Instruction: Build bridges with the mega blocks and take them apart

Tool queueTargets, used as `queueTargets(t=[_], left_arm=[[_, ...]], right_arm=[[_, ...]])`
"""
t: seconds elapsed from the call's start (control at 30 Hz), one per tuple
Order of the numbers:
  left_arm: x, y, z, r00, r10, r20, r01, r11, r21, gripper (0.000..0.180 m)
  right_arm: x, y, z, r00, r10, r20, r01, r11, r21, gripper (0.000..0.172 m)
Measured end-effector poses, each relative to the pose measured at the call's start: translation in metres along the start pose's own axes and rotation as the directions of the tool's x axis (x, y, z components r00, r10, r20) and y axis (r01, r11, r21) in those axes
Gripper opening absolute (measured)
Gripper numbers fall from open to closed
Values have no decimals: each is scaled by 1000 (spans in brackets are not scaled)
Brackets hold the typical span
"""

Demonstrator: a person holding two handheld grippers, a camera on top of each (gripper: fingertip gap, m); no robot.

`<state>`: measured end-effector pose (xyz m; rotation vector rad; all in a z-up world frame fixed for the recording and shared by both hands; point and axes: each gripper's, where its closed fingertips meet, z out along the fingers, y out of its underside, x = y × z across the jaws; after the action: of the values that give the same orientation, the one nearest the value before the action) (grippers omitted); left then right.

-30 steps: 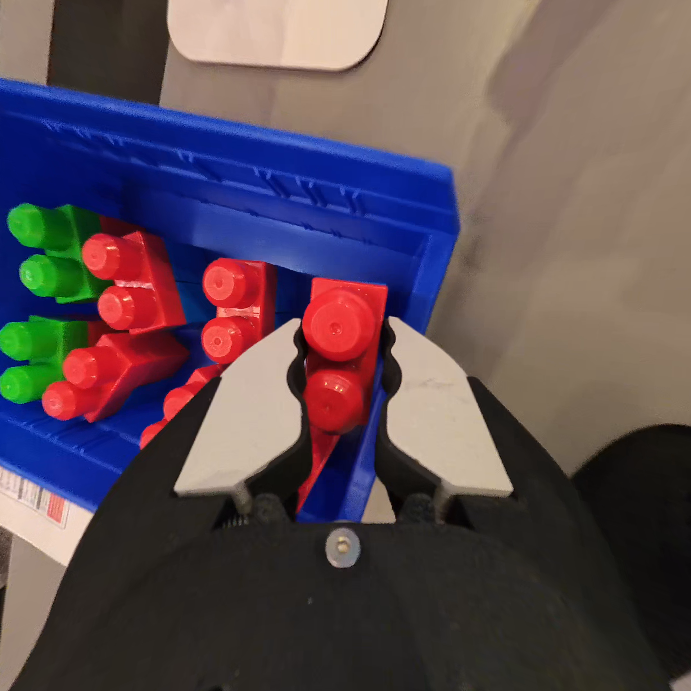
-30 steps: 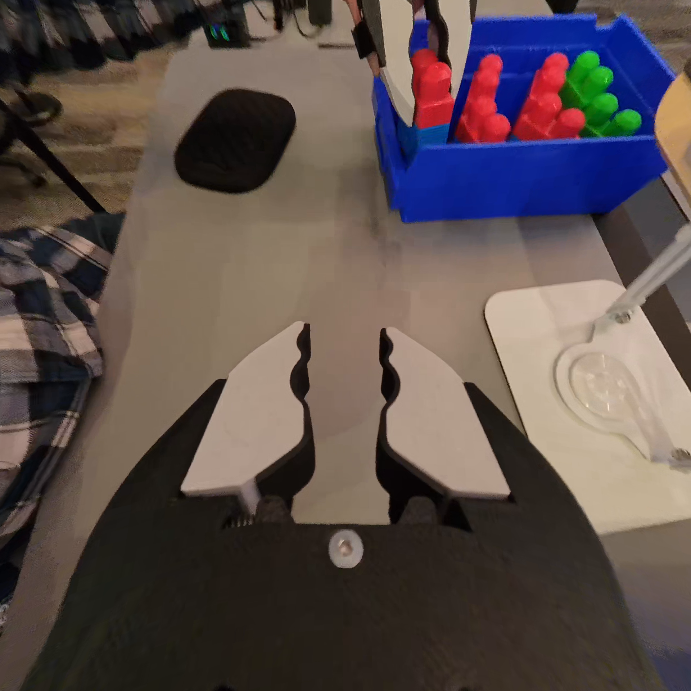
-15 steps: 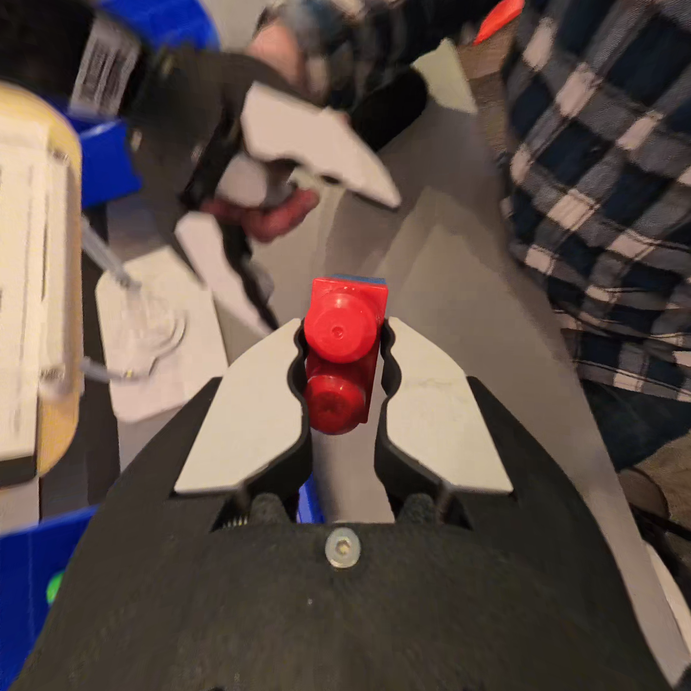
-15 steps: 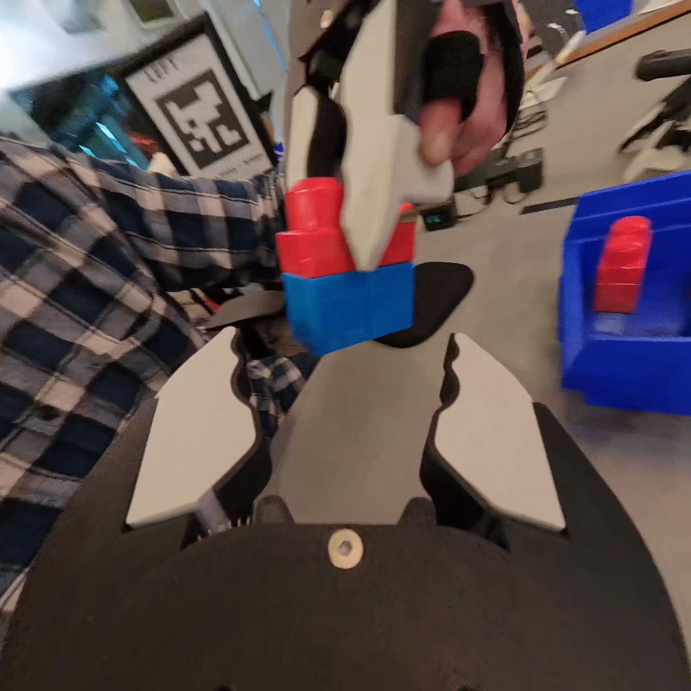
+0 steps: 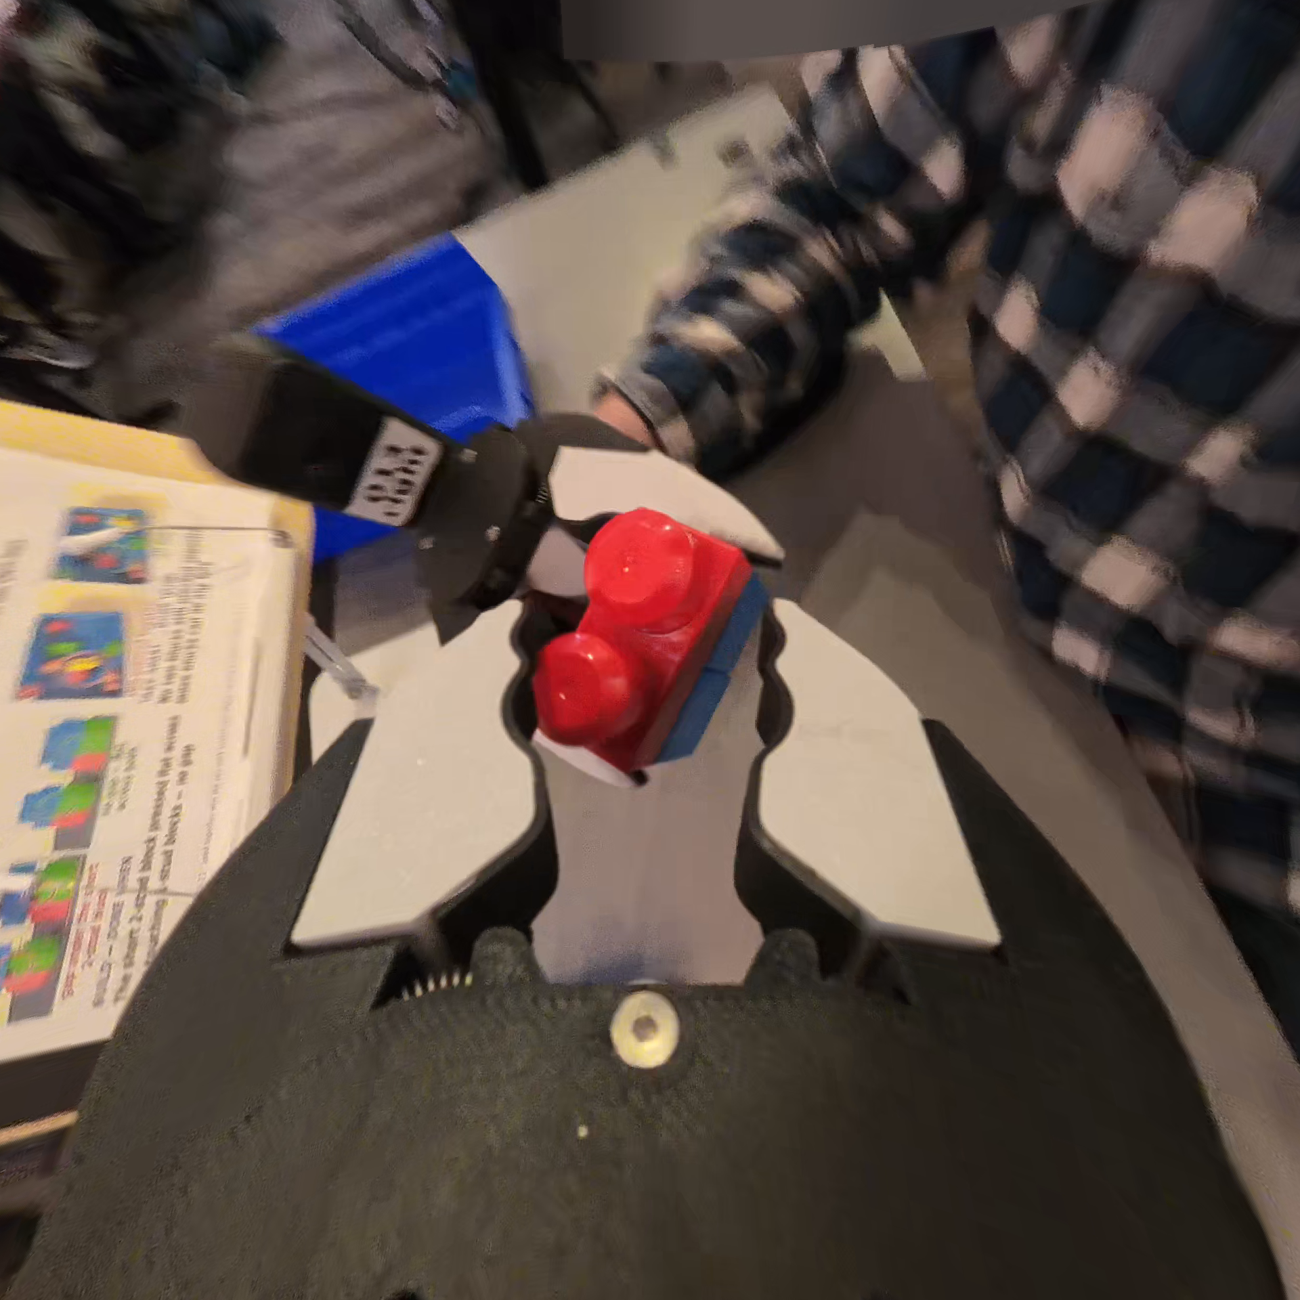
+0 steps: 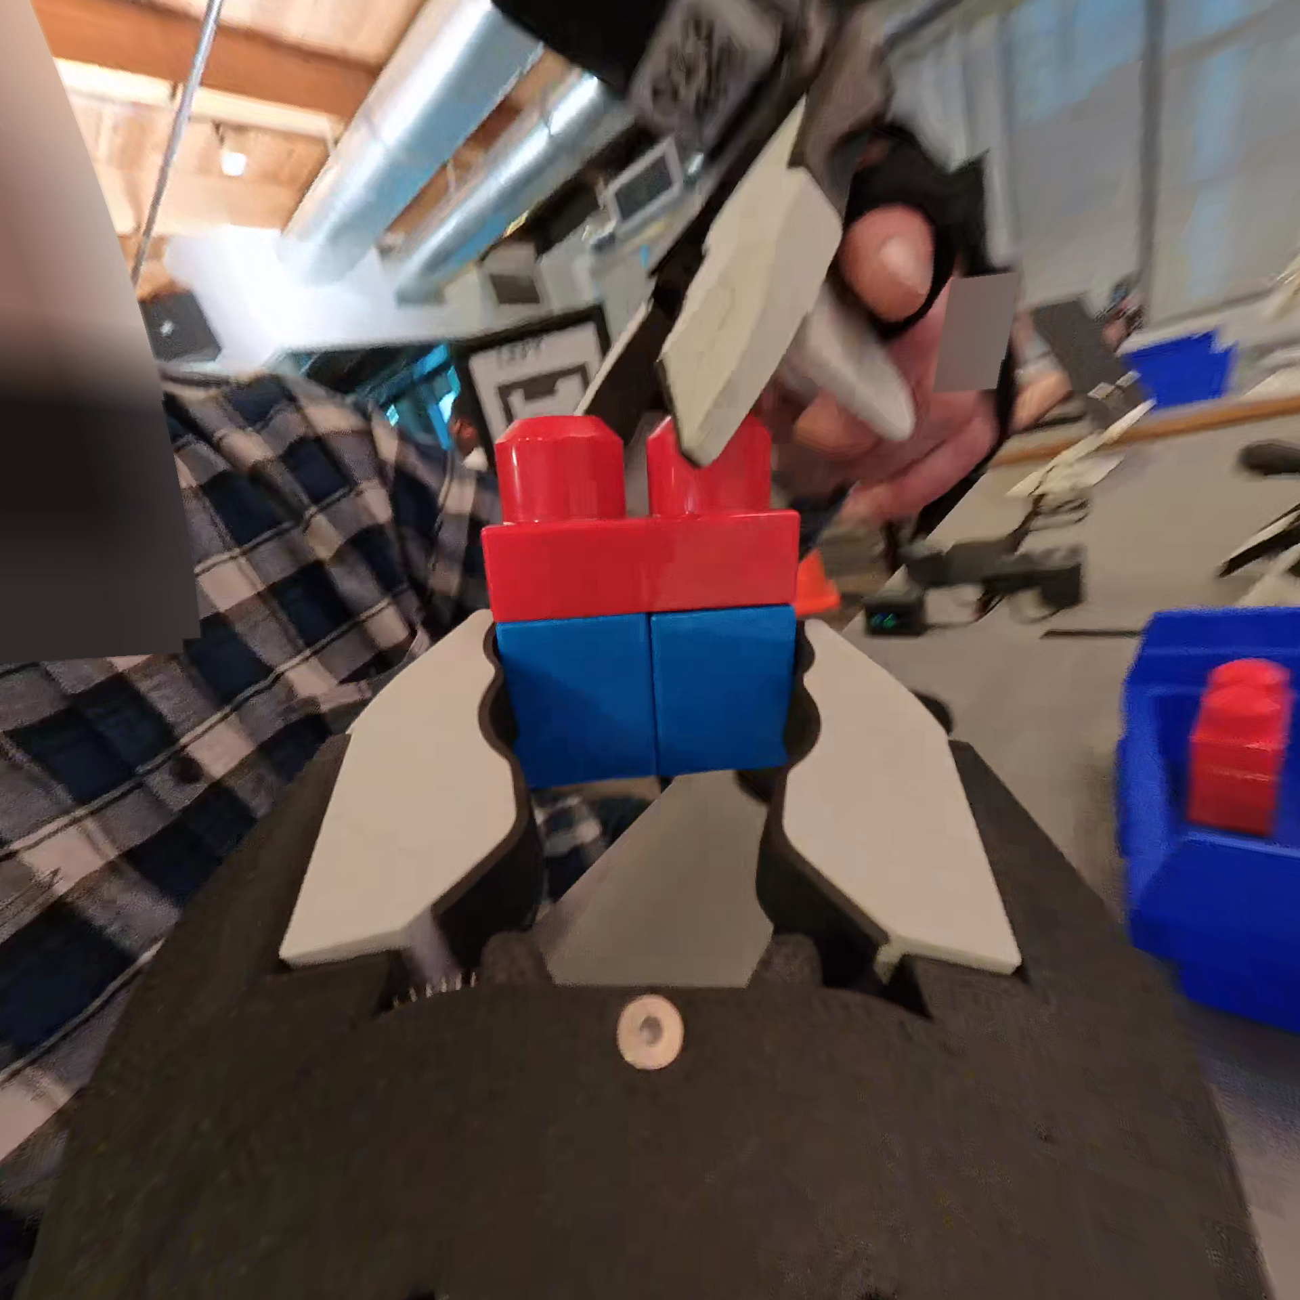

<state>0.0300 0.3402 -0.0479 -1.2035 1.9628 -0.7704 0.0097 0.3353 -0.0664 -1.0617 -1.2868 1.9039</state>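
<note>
At frame centre, the blue blocks (image 6: 647, 696) under the red block (image 6: 640, 563) are clamped by the right gripper (image 6: 647, 696). The left gripper (image 5: 640, 675) is spread, gripping nothing. Separation seems underway; the red block probably needs regripping and pulling off.

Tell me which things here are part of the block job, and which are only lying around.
Part of the job:
- red block
- two blue blocks under it
- right gripper, closed on the blue blocks
- left gripper
- blue bin

Lying around:
- instruction sheet
- plaid shirt

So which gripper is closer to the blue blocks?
Right. The right gripper has its fingers on both sides of the blue blocks; the left gripper is up by the red block.
</note>
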Motion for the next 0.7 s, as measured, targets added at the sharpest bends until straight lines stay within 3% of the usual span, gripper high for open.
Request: queueTargets(t=[0.1,0.17,0.3,0.37,0.43,0.5,0.7], left_arm=[[-19,6,-5,974,-114,196,100,992,78,74],[-23,11,-2,936,-224,271,185,969,165,88],[-32,17,8,831,-430,352,302,881,364,97],[-31,24,22,805,-459,375,330,872,361,100],[-32,17,27,790,-495,362,323,837,441,96],[-33,12,30,785,-499,367,304,827,473,88],[-37,12,35,783,-541,306,308,765,566,90]], right_arm=[[3,-15,-12,992,-95,-83,102,991,84,77],[-1,-25,-16,981,-160,-112,176,972,153,77],[2,-32,-20,970,-187,-156,218,953,212,77],[1,-36,-23,965,-198,-173,237,941,243,76],[3,-37,-24,953,-216,-214,266,932,244,77],[3,-36,-24,948,-225,-227,278,930,240,77],[7,-33,-28,941,-190,-280,270,920,283,76]])
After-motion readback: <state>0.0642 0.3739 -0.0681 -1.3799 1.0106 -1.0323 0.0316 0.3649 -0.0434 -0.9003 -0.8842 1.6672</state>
